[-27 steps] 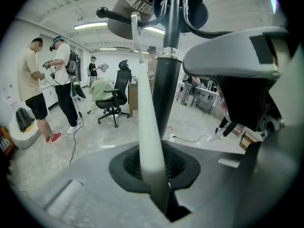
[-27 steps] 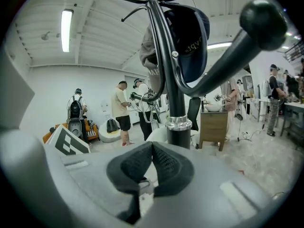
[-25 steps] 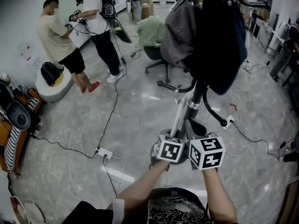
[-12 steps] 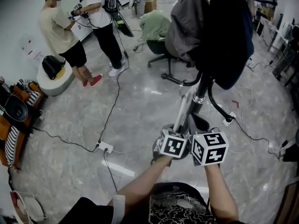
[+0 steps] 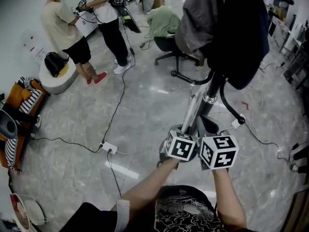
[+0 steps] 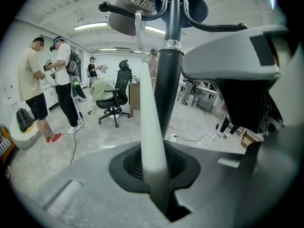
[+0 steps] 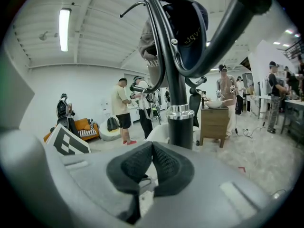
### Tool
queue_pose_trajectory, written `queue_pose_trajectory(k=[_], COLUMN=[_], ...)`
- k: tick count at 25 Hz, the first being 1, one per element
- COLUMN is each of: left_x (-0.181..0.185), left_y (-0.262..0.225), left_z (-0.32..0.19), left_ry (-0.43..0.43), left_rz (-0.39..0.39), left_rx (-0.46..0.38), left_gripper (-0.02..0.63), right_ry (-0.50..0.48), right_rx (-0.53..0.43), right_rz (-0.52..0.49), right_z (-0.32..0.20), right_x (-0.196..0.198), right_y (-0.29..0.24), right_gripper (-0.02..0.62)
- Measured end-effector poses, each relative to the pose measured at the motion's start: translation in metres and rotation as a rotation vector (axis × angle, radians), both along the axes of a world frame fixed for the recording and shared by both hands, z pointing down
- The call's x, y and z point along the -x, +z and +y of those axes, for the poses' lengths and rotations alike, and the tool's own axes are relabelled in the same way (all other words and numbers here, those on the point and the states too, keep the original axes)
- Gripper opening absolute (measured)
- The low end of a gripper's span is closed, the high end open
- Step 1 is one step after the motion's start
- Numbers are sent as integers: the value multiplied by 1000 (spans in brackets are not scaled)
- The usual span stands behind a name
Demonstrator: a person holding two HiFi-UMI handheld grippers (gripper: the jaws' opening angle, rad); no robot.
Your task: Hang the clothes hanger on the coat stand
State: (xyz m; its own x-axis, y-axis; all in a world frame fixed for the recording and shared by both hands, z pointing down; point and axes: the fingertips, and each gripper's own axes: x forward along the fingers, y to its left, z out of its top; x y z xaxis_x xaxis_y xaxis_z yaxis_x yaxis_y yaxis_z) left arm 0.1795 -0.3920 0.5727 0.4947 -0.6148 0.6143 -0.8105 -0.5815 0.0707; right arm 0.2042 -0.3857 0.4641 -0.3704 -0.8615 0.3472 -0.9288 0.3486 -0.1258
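A white clothes hanger (image 6: 151,141) stands against the black, chrome-collared coat stand (image 6: 166,80), which carries a grey garment (image 5: 198,21) and a dark navy one (image 5: 244,33). The grey left gripper (image 6: 159,194) and right gripper (image 7: 145,175) bear black-and-white square-patterned cubes (image 5: 218,152). The floor (image 5: 145,105) is grey marble.

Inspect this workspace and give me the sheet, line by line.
Surface: glossy grey marble floor.
Job's things: white hanger beside the coat stand pole, not yet hung.
Clutter: grey garment and dark garment hang on the stand; office chair draped with green cloth behind.
Grippers: left gripper shut on the hanger; right gripper shut, nothing between.
Cables: power strip and cable on the floor left of the stand.
Surroundings: two people standing far left; black bag on a white stool.
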Motion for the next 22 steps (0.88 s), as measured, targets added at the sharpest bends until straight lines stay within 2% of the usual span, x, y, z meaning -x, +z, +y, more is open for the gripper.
queue_pose_trajectory(k=[6, 12, 22], left_x=[2, 2, 12], left_y=[2, -3, -10], left_z=[-5, -5, -2], left_ry=[6, 21, 26], left_rz=[4, 45, 70], left_rx=[-9, -32, -48], left_gripper=[40, 44, 131], right_ry=[3, 25, 35], right_rx=[4, 13, 14], right_rz=[-2, -13, -29], right_z=[-5, -6, 0], right_x=[0, -5, 4], right_y=[1, 3, 4], right_gripper=[0, 0, 0])
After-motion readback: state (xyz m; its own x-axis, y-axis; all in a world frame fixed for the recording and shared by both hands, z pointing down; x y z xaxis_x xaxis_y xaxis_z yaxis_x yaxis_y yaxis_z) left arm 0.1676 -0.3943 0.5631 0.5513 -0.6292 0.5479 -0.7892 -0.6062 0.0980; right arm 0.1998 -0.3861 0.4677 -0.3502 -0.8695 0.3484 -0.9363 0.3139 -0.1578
